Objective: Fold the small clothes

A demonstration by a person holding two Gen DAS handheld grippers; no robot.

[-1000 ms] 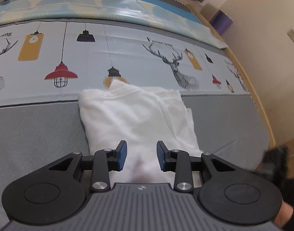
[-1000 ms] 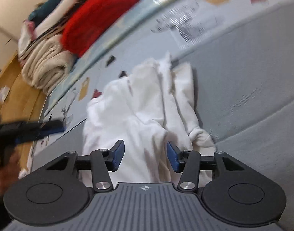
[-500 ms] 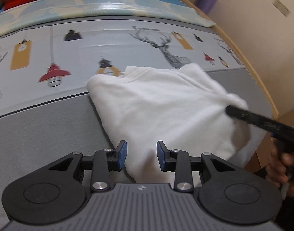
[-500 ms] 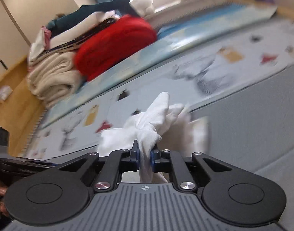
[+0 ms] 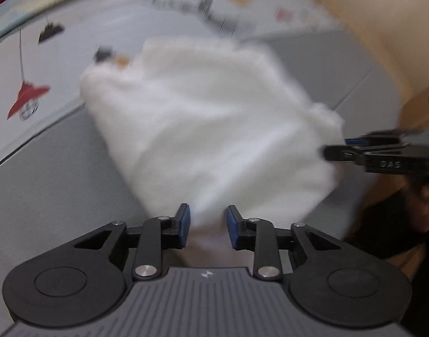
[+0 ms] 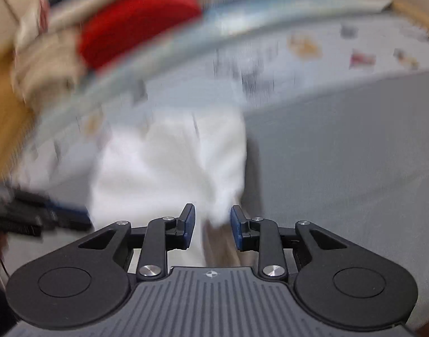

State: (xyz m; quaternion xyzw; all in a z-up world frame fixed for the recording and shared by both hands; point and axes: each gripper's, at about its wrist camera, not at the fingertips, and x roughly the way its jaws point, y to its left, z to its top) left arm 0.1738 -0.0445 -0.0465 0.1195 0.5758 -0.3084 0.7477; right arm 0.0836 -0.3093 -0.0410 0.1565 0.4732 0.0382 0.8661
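A small white garment lies loosely folded on the grey mat; the picture is blurred by motion. My left gripper hangs low over the garment's near edge. Its jaws are closing, with cloth between the blue pads, which stand apart from it. In the right wrist view the garment spreads ahead of my right gripper. Its jaws are opening, and a loose corner of cloth sits between the pads. The right gripper also shows at the garment's right edge, the left gripper at its left edge.
A printed sheet with lamps and deer lies beyond the grey mat. A red blanket and beige folded cloths are stacked at the far left. A wooden bed frame borders the right. A hand holds the right gripper.
The right gripper, pinched on a raised bunch of the garment half a second ago, has let go and the cloth has dropped. The left gripper has sunk towards the near edge, its jaws a little narrower.
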